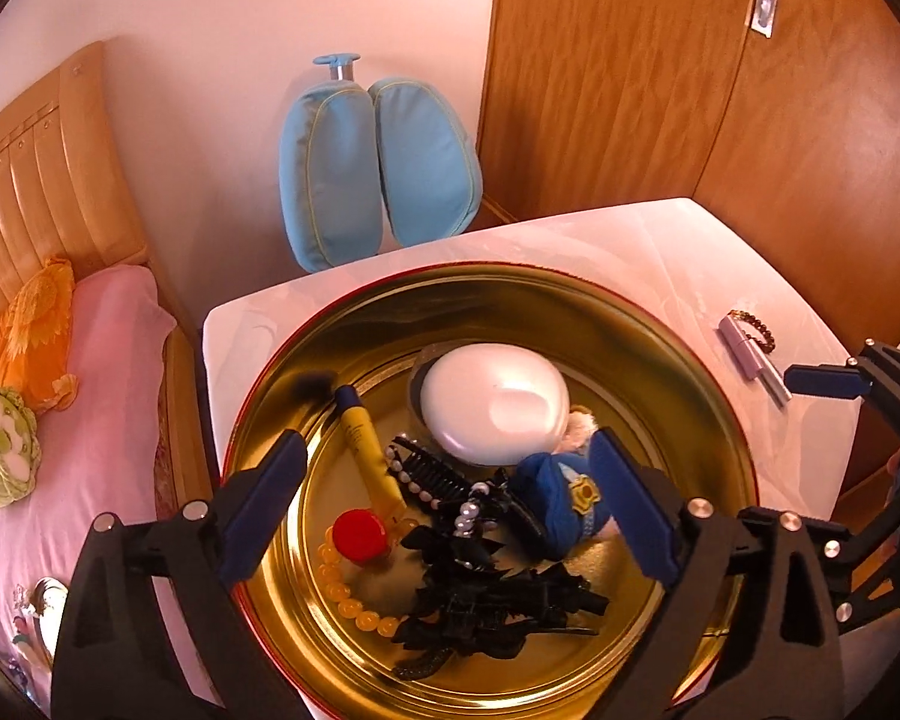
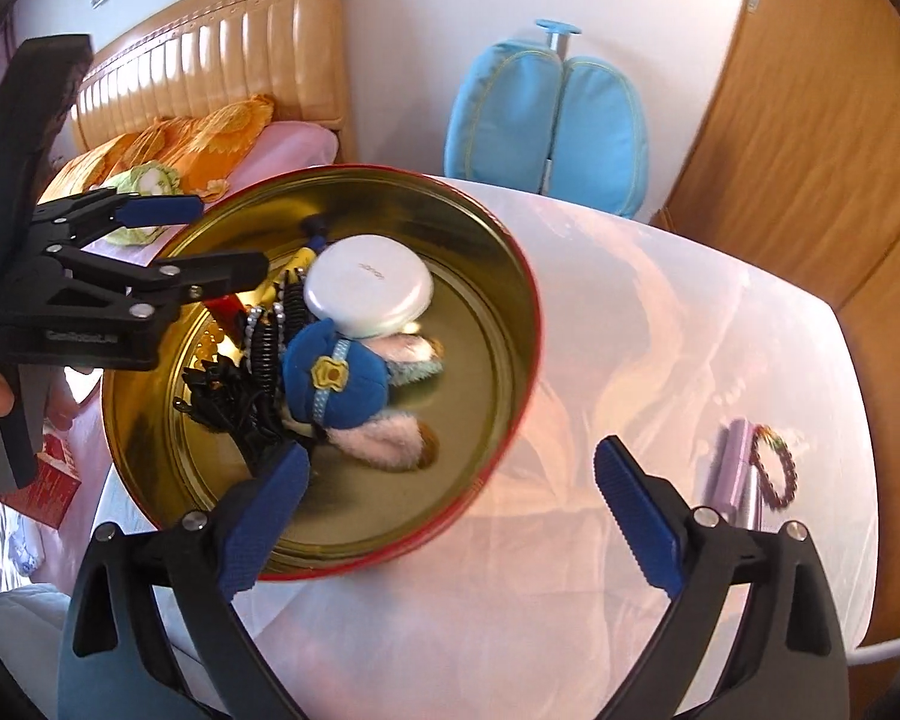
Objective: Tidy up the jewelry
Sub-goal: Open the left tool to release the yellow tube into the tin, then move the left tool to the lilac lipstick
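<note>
Between the spread blue fingers [image 1: 264, 498] of the left gripper [image 1: 450, 498], nothing is being gripped: it is hanging released over the round gold tin [image 1: 678, 336], looking down on its jumble. Directly below it are lying a yellow tube [image 1: 366, 444] with a red cap [image 1: 360, 537], a strand of yellow beads [image 1: 342, 594], a string of pearls [image 1: 468, 513] and a heap of black hair clips [image 1: 498, 606]; farther in sit a white compact [image 1: 495, 402] and a blue plush toy [image 1: 561, 498], which is touching the compact's near edge. The tin is probably serving as the place where loose pieces are being gathered, which would explain why this gripper is poised above it. The right gripper [image 2: 450, 516] is likewise standing wide and empty, hovering over the white table [image 2: 660, 312] just beside the tin's right wall. To its right, well apart from the tin, a dark beaded bracelet [image 2: 774, 468] is lying against a lilac clip [image 2: 735, 462] on the bare tabletop. These two look like the pieces not yet put away, and the right gripper's position between tin and bracelet suggests it is the one meant to fetch them. The bracelet is slack and beaded, so it may slip from a pinch.
</note>
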A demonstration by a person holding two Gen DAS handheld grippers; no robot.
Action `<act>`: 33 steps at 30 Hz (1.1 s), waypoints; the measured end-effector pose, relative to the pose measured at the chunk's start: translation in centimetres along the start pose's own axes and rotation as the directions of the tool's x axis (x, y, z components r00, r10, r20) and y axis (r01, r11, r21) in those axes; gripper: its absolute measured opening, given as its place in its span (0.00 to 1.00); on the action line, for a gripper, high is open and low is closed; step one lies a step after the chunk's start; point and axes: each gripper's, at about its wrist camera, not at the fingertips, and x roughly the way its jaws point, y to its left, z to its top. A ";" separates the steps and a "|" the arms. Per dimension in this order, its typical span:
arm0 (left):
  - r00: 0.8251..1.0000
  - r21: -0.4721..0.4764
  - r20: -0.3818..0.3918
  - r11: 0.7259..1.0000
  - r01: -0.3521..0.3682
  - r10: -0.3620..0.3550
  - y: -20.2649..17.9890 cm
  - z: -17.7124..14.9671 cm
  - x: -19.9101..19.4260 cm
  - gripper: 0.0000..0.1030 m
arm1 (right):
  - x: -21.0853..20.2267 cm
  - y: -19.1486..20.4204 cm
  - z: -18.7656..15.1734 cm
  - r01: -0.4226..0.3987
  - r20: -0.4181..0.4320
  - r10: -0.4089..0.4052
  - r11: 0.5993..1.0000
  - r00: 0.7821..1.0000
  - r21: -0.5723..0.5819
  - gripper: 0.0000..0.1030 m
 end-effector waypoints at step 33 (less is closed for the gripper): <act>0.978 0.155 -0.159 0.975 0.160 -0.136 -24.7 4.3 8.4 0.92 | 3.9 -25.7 -6.3 0.052 -0.065 -0.040 0.980 0.997 0.192 0.95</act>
